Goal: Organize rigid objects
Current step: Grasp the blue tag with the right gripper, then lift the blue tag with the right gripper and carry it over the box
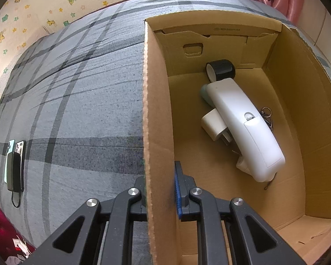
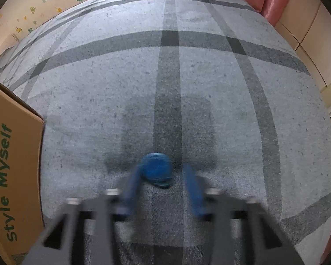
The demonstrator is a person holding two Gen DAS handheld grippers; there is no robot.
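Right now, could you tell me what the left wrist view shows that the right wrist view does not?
Only the left wrist view shows the box interior: a white remote, black tape roll and white charger, plus phones on the bed; the left gripper is clamped on the box wall. Only the right wrist view shows a small blue object between the right gripper fingers. Both show the cardboard box and plaid bedspread.

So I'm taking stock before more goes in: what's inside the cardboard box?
Inside the cardboard box: a long white device on top, a black tape roll, a white plug adapter, a pale green item and keys, all partly covered by it.
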